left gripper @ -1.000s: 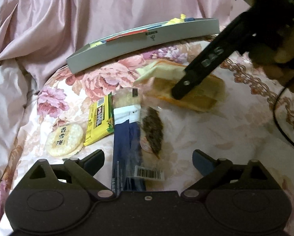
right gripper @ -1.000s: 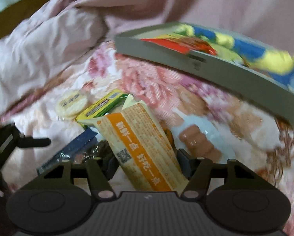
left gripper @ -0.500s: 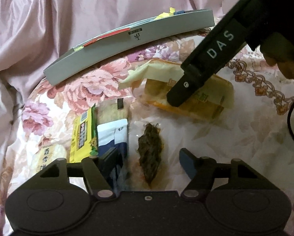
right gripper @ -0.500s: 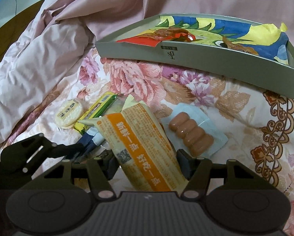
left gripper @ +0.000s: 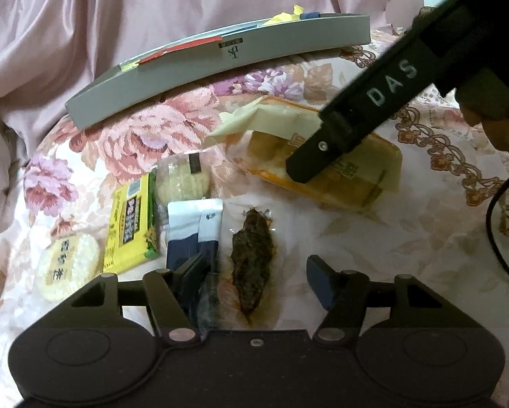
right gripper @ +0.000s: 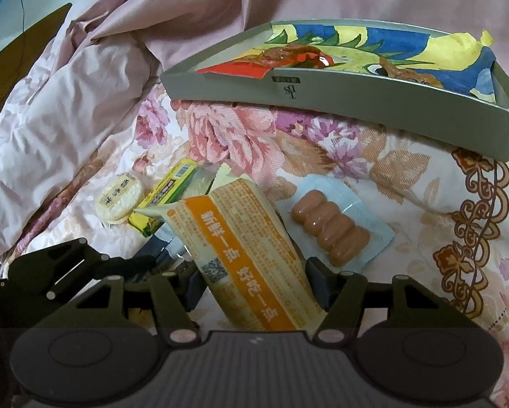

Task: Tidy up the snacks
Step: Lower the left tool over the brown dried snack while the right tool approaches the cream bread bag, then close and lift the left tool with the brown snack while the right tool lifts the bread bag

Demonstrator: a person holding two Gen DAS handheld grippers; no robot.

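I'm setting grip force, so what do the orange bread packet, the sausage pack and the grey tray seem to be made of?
The orange bread packet looks like thin matte plastic film: it creases and has a crimped end. The sausage pack seems glossy clear plastic over a pale blue backing, with glare on its surface. The grey tray looks like matte cardboard, judging by its thin, flat walls and printed logo, though that is uncertain.

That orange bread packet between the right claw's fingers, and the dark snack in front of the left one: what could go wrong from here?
The right gripper straddles the orange bread packet near one end, so the long packet may sag or slip when lifted. The left gripper is open around the dark snack, but its left finger lies over the blue-and-white sachet; closing might catch both. The grey box already holds wrappers.
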